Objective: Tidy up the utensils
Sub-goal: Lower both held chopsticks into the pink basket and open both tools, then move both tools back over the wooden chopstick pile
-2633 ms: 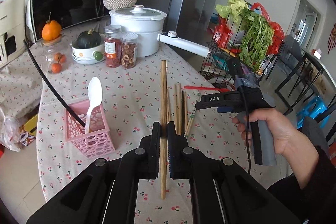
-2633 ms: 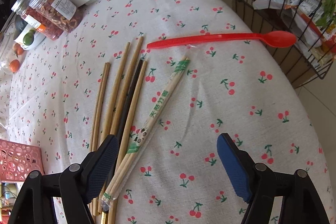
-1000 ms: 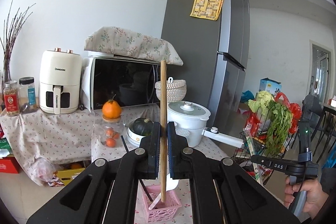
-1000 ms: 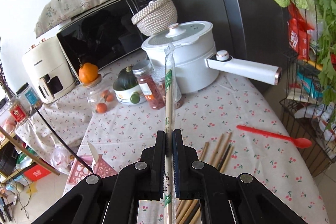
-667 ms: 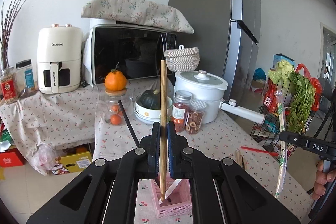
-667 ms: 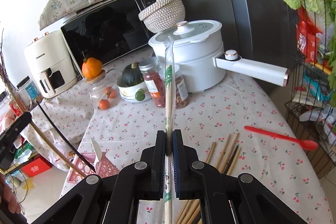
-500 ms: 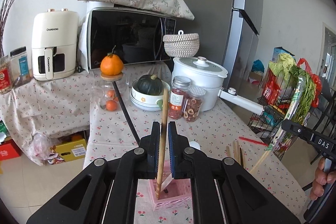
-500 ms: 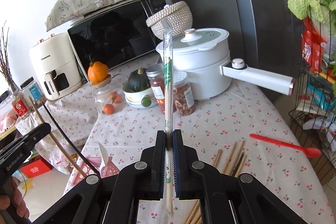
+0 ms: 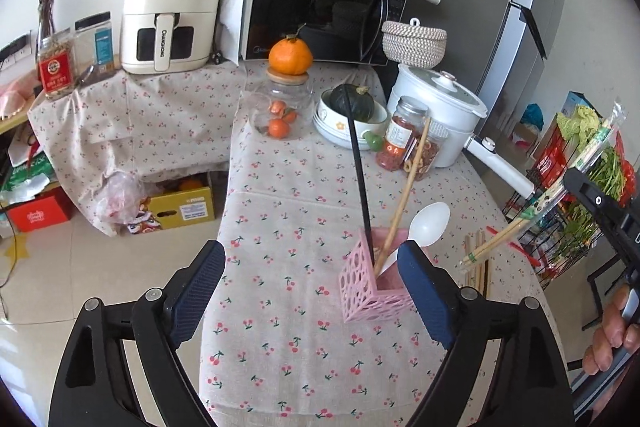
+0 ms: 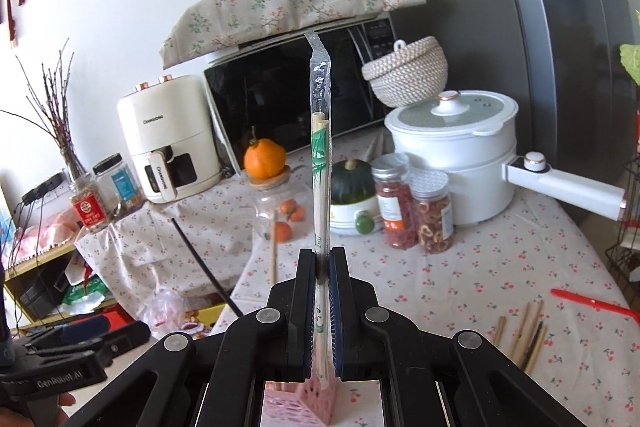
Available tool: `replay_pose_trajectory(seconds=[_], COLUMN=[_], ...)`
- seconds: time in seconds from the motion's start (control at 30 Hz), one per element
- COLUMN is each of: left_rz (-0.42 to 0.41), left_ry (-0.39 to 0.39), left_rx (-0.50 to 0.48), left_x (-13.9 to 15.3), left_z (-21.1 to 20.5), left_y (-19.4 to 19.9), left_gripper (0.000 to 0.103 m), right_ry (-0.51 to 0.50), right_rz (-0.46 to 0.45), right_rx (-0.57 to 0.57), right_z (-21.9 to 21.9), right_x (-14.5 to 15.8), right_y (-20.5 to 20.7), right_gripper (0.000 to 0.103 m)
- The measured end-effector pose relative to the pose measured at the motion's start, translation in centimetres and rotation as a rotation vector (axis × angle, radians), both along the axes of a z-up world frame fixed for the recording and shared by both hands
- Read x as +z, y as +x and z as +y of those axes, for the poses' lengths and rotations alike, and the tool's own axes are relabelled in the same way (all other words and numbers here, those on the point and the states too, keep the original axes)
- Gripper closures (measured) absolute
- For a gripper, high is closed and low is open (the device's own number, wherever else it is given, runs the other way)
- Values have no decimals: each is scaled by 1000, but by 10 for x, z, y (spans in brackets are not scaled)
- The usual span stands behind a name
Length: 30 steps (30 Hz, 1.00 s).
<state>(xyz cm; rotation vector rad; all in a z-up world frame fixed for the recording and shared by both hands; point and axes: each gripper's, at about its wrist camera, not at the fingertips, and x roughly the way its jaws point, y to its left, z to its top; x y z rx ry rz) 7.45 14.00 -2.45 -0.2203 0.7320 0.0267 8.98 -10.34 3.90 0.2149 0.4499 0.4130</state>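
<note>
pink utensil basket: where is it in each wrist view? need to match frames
Left wrist: pink basket lower right of centre, beside the open left claw's right finger.
Right wrist: bottom centre, mostly hidden behind the right claw.
Shared landmark: white pot.

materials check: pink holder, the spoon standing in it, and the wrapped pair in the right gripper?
Pink holder: looks like moulded plastic, matte, walls pierced with round holes.
White spoon: probably plastic, smooth with a slight sheen, uniform white.
Wrapped chopsticks: pale wood or bamboo sticks inside a clear glossy film sleeve with green print; the sleeve top is crinkled and reflective.
</note>
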Motion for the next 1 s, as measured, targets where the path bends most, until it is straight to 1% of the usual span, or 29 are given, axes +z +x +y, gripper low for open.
replay_pose_trajectory(seconds=[0.13,0.27,0.53,0.73,0.8,0.83,0.87,0.93,1.0], left_rz=[58,95,95,95,95,94,94,94,96], left_ry=[24,25,23,45,64,71,79,85,86], left_rx=[-3,-8,-25,-24,-13,-11,-8,-8,-17], left_x=[-15,-24,-22,-21,-20,-20,-19,-19,-18], left_z=[8,13,8,3,1,0,-1,-4,-8], left_y=[-4,-4,-6,-6,-6,-6,-6,-6,-6], left_gripper=[13,13,13,13,13,13,13,13,13], right_ry=[-6,-33,-69,-86,-80,-76,-72,-61,-56], right_rz=[7,34,95,132,154,160,160,148,136], right_rx=[32,37,14,14,20,22,22,19,18], right_z=[24,42,56,56,55,54,52,47,42], right_x=[-2,-11,-30,-38,-41,-42,-41,-38,-34], right_y=[3,10,25,31,33,33,33,30,28], right_gripper=[97,97,97,95,91,82,70,58,51])
